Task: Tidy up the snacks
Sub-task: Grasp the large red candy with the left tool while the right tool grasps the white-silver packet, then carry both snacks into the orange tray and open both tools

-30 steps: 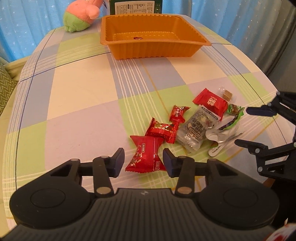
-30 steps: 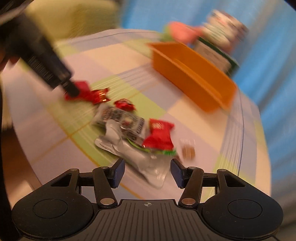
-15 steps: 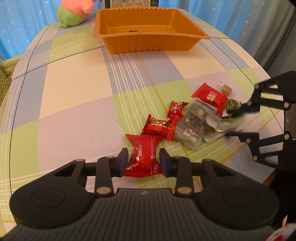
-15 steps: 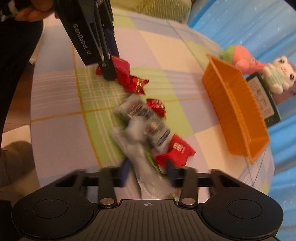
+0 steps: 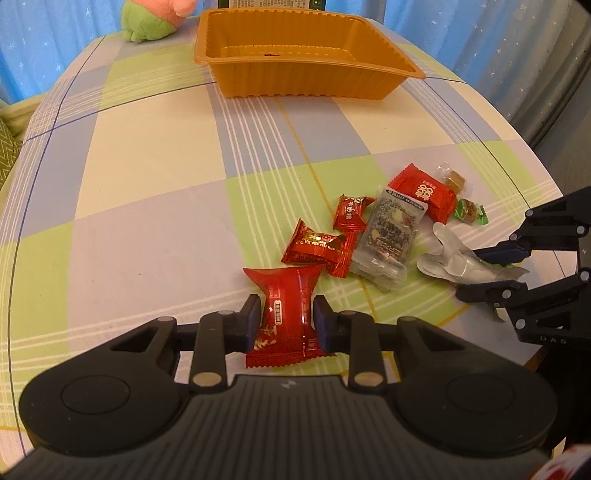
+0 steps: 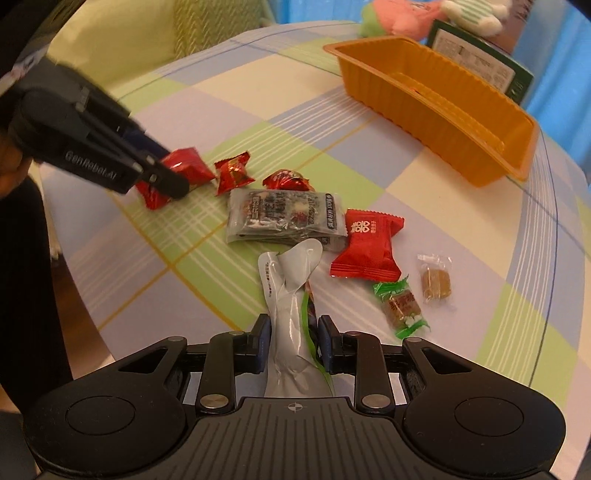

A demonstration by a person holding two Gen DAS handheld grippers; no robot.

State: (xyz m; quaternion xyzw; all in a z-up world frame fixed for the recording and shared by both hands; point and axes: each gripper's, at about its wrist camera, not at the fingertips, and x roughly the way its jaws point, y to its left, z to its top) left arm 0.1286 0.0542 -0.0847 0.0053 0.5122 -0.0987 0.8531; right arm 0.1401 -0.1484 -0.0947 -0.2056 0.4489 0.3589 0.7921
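Your left gripper [image 5: 283, 322] is closing on the red packet [image 5: 284, 314] at its waist, pads pressing both sides, so lift it straight up, clear of the other snacks, before carrying it to the orange tray [image 5: 306, 59] at the far end of the table. Your right gripper [image 6: 293, 343] is clamped on the silver wrapper [image 6: 290, 302]; raise it gently so its loose end doesn't drag the clear packet [image 6: 284, 216]. Both grippers point steeply down at the cloth.

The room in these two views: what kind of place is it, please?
Probably a home, perhaps a living or dining room. A checked tablecloth covers the table, blue star-print curtains hang behind it, and a plush toy sits near the orange tray.
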